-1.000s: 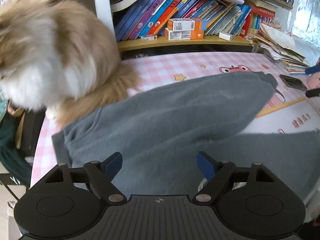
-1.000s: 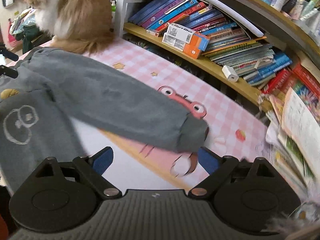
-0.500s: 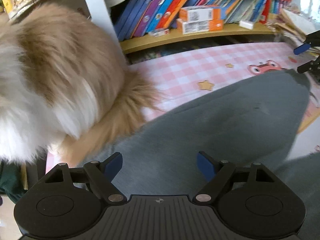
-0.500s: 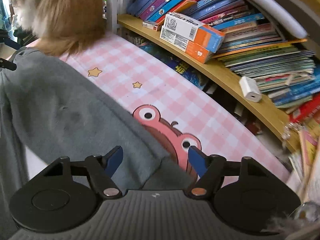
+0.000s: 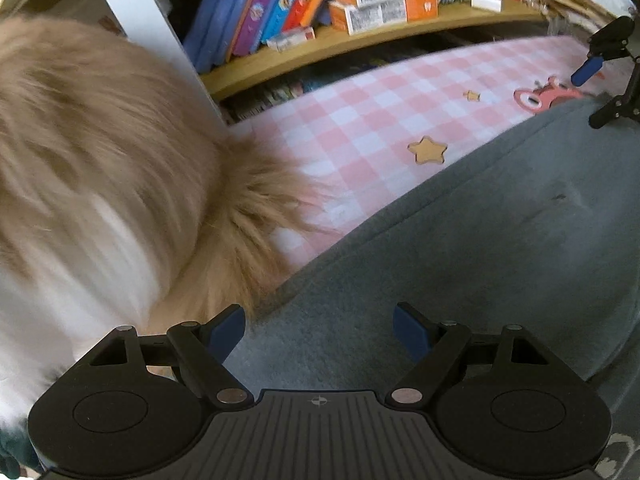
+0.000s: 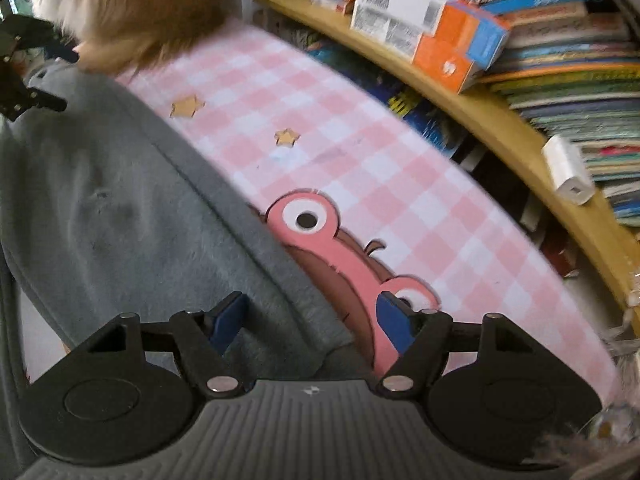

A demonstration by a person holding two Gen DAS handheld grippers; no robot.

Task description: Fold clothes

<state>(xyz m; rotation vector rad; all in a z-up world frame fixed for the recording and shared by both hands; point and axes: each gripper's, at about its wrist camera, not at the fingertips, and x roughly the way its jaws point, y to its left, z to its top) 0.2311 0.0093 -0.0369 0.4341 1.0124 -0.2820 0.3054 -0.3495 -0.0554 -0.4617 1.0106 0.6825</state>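
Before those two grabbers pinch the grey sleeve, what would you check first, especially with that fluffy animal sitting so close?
1. Left gripper jaws apart over the grey sleeve: ok, the cloth lies under the gap and is not pinched.
2. Right gripper jaws apart at the cuff end: ok, sleeve edge between the fingers, not pressed.
3. Fluffy animal clear of the left fingers: not ok, its fur reaches the left finger.
4. Animal sitting on the sleeve: cannot tell, fur hides the edge.
5. Sleeve flat on the pink checked mat: ok, no big bunching.
6. Grippers clear of each other: ok, at opposite ends of the sleeve.
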